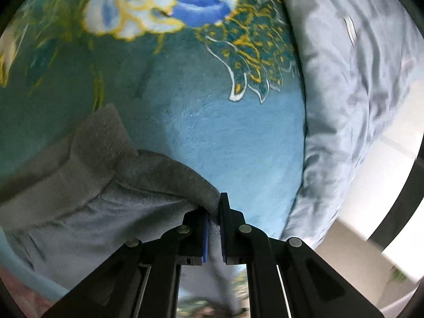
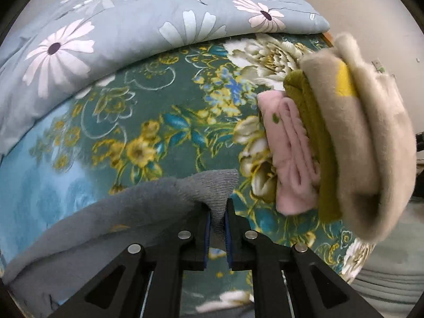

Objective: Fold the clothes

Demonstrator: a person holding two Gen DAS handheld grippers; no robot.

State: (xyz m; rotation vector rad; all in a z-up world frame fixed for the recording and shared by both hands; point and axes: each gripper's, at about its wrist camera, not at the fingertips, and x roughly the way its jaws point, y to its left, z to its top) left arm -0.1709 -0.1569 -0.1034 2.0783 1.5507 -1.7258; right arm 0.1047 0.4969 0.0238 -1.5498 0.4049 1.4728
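A grey knit garment [image 1: 87,185] with a ribbed cuff hangs over the teal floral blanket [image 1: 212,137]. My left gripper [image 1: 214,209] is shut on an edge of the garment. In the right wrist view the same grey garment [image 2: 132,212] spreads to the left, and my right gripper [image 2: 217,212] is shut on its ribbed corner. Both grippers hold the cloth lifted off the blanket [image 2: 159,122].
A stack of folded clothes, beige [image 2: 371,137], olive [image 2: 315,132] and pink [image 2: 288,153], lies at the right on the blanket. A pale blue daisy-print quilt [image 2: 119,31] is bunched along the far side; it also shows at the right in the left wrist view [image 1: 352,79].
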